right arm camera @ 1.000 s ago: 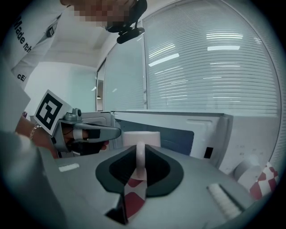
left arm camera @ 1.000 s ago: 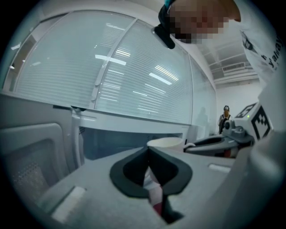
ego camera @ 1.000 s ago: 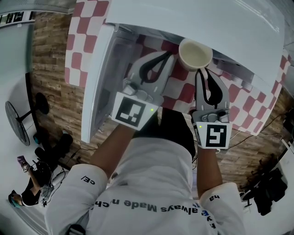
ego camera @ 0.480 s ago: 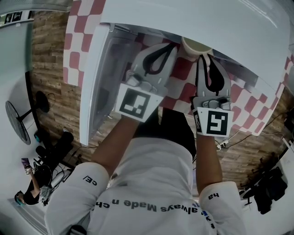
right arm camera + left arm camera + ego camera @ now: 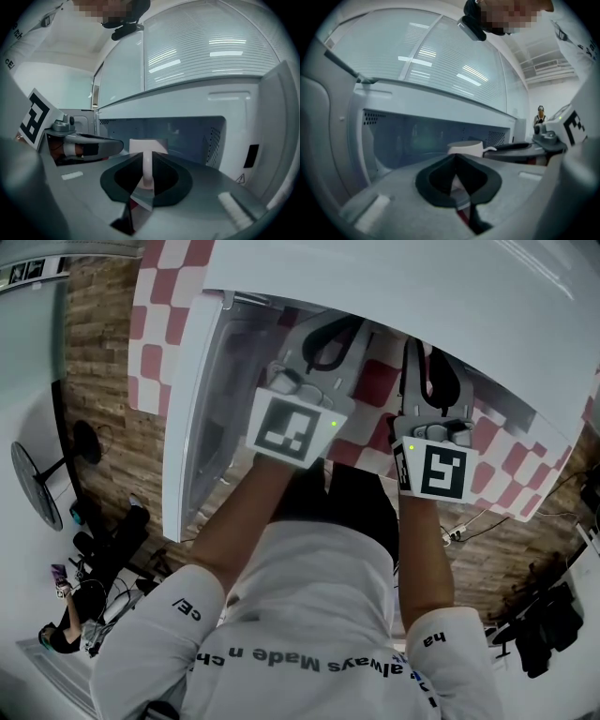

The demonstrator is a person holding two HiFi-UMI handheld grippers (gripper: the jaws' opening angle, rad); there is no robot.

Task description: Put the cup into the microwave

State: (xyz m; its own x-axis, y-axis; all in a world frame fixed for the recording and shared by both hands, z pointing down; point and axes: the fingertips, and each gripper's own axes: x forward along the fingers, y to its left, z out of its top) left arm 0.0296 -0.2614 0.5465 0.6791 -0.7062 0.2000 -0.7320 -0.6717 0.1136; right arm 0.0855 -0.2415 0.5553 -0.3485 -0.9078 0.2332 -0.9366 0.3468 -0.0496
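The white cup (image 5: 147, 145) hangs at the mouth of the microwave cavity (image 5: 187, 133), with my right gripper (image 5: 147, 159) shut on its handle. From the left gripper view the cup (image 5: 466, 149) shows just past my own jaws, held from the right by the right gripper (image 5: 513, 147). My left gripper (image 5: 455, 158) is shut with nothing in it, close to the left of the cup. In the head view both grippers, left (image 5: 323, 338) and right (image 5: 422, 357), reach under the microwave's white top (image 5: 403, 287), which hides the cup.
The microwave door (image 5: 202, 409) stands swung open at the left. The oven's right front frame (image 5: 276, 140) with a dark latch slot rises beside the cavity. The microwave stands on a red-and-white checked cloth (image 5: 169, 324). Another person (image 5: 56, 629) is on the floor at far left.
Both grippers have moved forward toward the cavity. The cup, seen in front of the opening a second ago, has passed under the microwave's top and out of the head view.
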